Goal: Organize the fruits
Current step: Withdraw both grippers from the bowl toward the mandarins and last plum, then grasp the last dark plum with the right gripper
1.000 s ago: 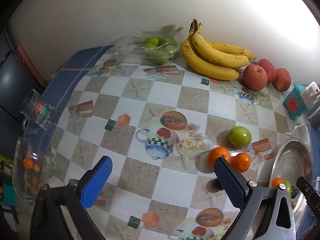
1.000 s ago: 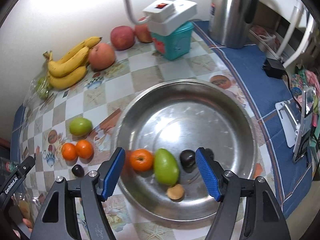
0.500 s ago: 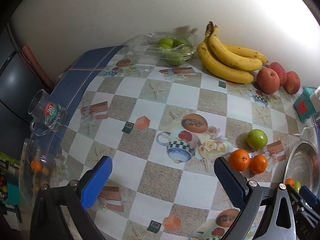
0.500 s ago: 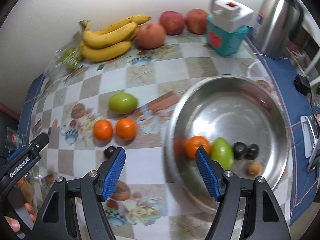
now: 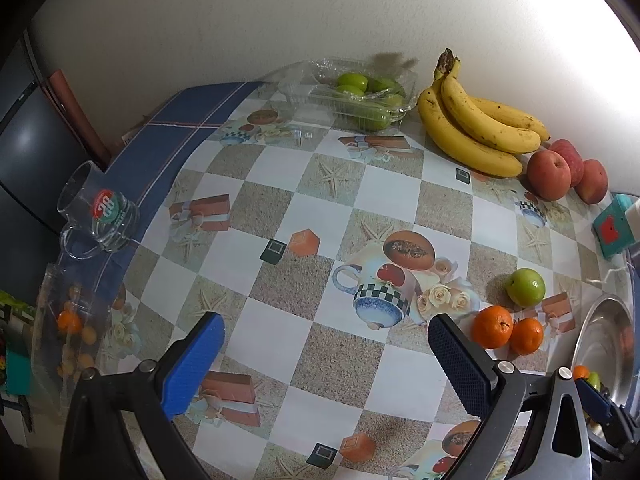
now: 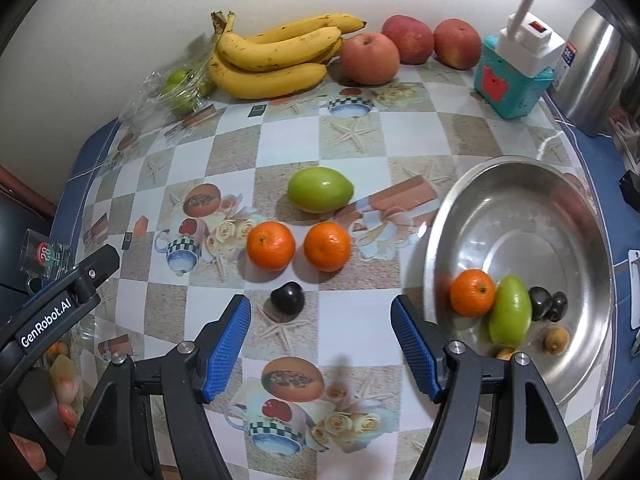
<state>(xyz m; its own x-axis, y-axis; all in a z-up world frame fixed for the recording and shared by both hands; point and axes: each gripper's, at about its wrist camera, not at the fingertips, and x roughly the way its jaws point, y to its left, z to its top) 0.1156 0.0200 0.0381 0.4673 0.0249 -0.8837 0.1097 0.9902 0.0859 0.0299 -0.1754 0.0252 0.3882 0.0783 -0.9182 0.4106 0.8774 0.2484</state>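
txt: "GenRobot.AI" on left tool [image 6: 64, 312] | "28" on glass mug [image 5: 105, 210]

A plain white wall [image 5: 280, 20] backs the table [image 5: 328, 364] with its checkered patterned cloth.

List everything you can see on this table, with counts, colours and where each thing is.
bananas: one bunch, yellow, by wall
apples: three, red, beside bananas
box: one, clear, green fruit inside, by wall
oranges: two, table centre, touching
green fruit: one, behind oranges
dark fruit: one, before oranges
bowl: one, steel, holds orange, green, dark and brown fruit
kettle: one, steel, far corner
mug: one, glass, table edge
left gripper: open, empty
right gripper: open, empty
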